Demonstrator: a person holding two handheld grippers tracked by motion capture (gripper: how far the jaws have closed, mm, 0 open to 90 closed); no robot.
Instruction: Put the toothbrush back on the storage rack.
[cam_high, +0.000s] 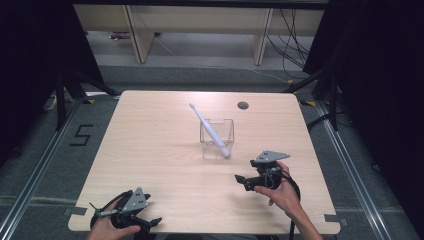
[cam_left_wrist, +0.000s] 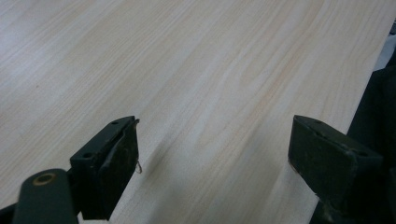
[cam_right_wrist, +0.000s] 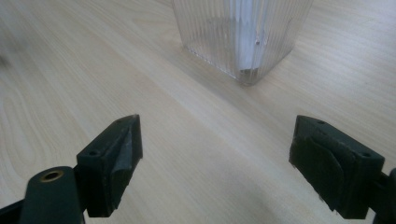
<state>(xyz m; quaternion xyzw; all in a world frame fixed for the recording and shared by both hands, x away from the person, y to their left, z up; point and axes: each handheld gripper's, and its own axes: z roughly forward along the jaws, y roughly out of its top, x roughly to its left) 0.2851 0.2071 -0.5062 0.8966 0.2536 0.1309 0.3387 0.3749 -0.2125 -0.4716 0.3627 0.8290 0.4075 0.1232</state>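
I see a clear ribbed plastic square cup (cam_high: 217, 137) standing near the middle of the light wood desk (cam_high: 150, 150), with a white toothbrush (cam_high: 209, 129) leaning inside it, head up and away from me. My right hand-held gripper (cam_high: 243, 179) hovers just beside the cup on my side, jaws spread wide and empty. My left hand-held gripper (cam_high: 152, 221) is well apart from the cup at the desk's near edge, likewise released.

A lab is suggested: the counter (cam_high: 150, 150) is ringed by black curtains (cam_high: 30, 75), floor rails (cam_high: 45, 160) and cables (cam_high: 292, 45).
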